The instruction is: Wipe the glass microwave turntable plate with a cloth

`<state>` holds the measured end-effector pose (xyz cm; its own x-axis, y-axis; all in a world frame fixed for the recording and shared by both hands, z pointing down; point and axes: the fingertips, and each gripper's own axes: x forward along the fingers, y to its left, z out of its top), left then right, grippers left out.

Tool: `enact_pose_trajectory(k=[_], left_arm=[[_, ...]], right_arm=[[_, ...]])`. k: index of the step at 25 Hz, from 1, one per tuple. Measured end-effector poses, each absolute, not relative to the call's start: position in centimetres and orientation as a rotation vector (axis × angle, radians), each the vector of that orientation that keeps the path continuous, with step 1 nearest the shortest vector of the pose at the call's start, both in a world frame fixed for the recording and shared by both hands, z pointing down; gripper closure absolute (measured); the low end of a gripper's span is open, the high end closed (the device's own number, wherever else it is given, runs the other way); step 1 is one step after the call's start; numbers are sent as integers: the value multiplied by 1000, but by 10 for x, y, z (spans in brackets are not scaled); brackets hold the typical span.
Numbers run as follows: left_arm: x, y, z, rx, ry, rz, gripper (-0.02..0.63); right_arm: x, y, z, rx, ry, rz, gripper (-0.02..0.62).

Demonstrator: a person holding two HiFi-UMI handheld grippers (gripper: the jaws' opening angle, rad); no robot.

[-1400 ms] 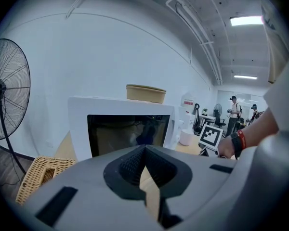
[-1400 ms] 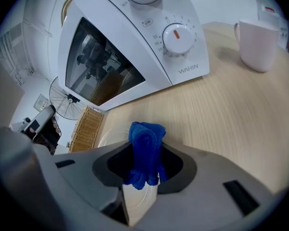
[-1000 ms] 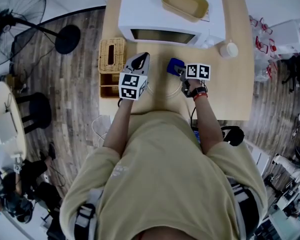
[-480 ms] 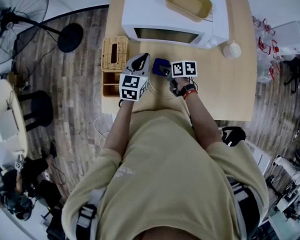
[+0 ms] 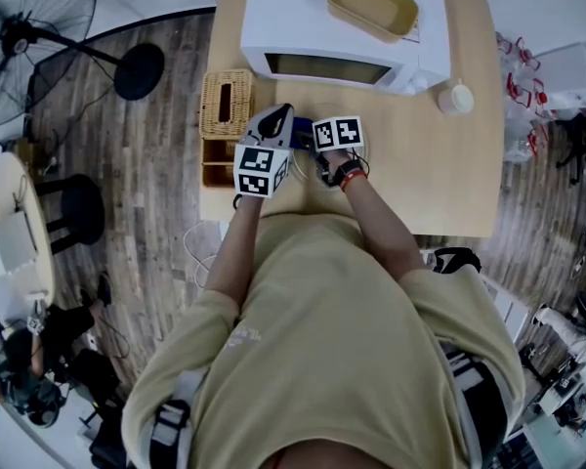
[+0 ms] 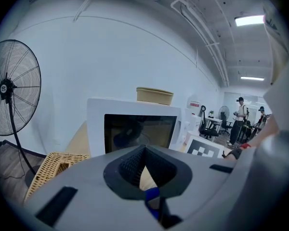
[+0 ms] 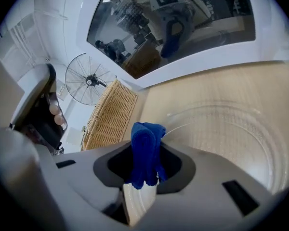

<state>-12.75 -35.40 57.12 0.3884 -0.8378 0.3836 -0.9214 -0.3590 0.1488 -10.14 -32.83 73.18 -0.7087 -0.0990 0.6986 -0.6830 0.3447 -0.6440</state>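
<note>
On tabletop before microwave: right gripper clamped on soft blue cloth, left gripper pinched together; glass plate likely slick, brittle, best steadied by rim.

A pale wooden counter is standing on a floor of grey-brown planks, and a plain white wall is rising behind it. A black pedestal fan is standing off the counter's left corner, its round base resting on the planks. Further left, a dark round stool is sitting beside a round white table. Overhead, strip lights are glowing and pipes are running along the white ceiling.
</note>
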Motion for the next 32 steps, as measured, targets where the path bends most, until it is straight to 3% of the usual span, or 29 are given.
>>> enact_pose_trajectory(k=[32], left_arm=[[-119, -350, 576, 2323, -1480, 352, 586]], right_arm=[[-52, -337, 741, 771, -2004, 1371, 462]])
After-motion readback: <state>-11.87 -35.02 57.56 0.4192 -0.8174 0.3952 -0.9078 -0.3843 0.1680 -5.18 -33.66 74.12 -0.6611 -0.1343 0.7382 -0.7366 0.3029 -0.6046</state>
